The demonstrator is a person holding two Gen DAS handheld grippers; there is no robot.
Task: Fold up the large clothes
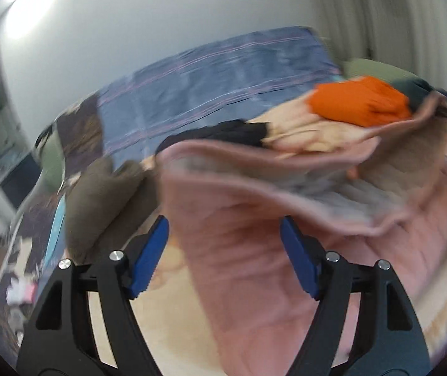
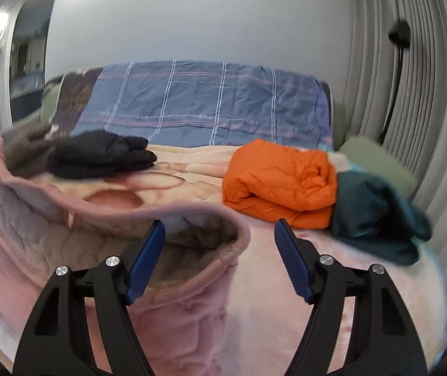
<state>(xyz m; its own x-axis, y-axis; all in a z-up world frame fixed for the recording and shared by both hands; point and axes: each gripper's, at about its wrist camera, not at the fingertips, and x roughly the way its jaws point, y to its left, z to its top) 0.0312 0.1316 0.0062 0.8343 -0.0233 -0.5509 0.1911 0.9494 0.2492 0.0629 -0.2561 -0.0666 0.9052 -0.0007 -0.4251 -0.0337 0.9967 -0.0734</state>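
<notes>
A large pink padded garment (image 1: pixel 254 250) lies on the bed with its hem opening gaping toward me; it also shows in the right wrist view (image 2: pixel 176 307). My left gripper (image 1: pixel 225 228) is open, its blue pads on either side of the garment's left end. My right gripper (image 2: pixel 220 228) is open just over the garment's right end, where the hem rim (image 2: pixel 236 228) curls between the pads. Nothing is pinched in either one.
A folded orange jacket (image 2: pixel 279 181), a dark teal garment (image 2: pixel 377 216) and a folded black jacket (image 2: pixel 101 153) lie farther back on the peach blanket (image 2: pixel 286 282). A brown garment (image 1: pixel 104 194) lies left. A blue plaid quilt (image 2: pixel 210 103) covers the bed's head. Curtains (image 2: pixel 411 94) hang right.
</notes>
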